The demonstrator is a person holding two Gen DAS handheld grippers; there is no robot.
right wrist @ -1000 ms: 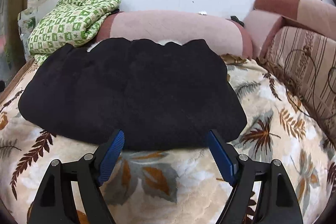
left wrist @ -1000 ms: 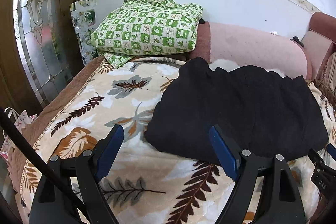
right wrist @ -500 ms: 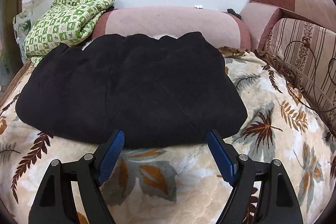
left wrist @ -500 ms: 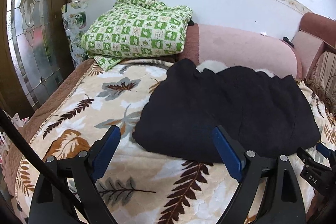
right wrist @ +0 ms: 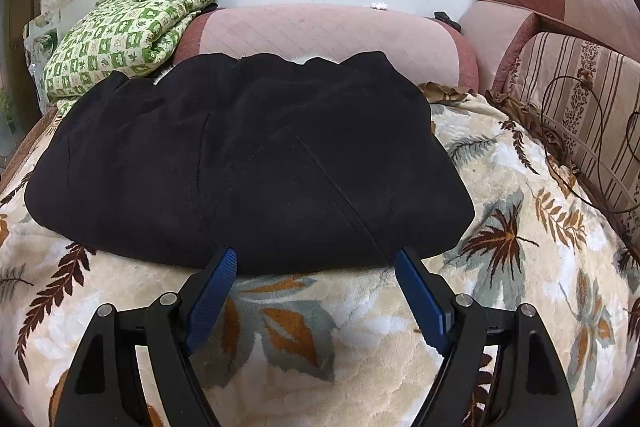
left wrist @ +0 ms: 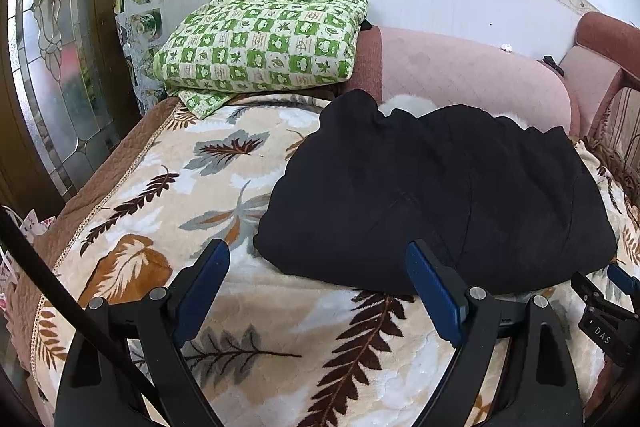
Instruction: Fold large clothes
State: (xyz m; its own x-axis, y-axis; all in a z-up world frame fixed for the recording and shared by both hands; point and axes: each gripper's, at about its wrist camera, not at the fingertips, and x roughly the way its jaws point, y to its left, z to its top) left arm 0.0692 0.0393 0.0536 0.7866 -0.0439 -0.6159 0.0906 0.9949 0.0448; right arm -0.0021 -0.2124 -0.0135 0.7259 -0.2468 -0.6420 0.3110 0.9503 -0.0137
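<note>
Left wrist view: the left hand-held gripper (left wrist: 318,259) hangs released and empty over the leaf-print blanket (left wrist: 256,307), its right blue finger overlapping the near edge of the folded black garment (left wrist: 436,195). Right wrist view: the right hand-held gripper (right wrist: 316,265), likewise released and empty, faces the black garment (right wrist: 248,163), which lies across the blanket (right wrist: 360,327) toward its far edge.

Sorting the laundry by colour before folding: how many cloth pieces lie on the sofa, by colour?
Black garment: 1
Green-and-white checked cloth: 1
Leaf-print blanket underneath: 1
Total: 3
Both tools are open and hold none of them.
</note>
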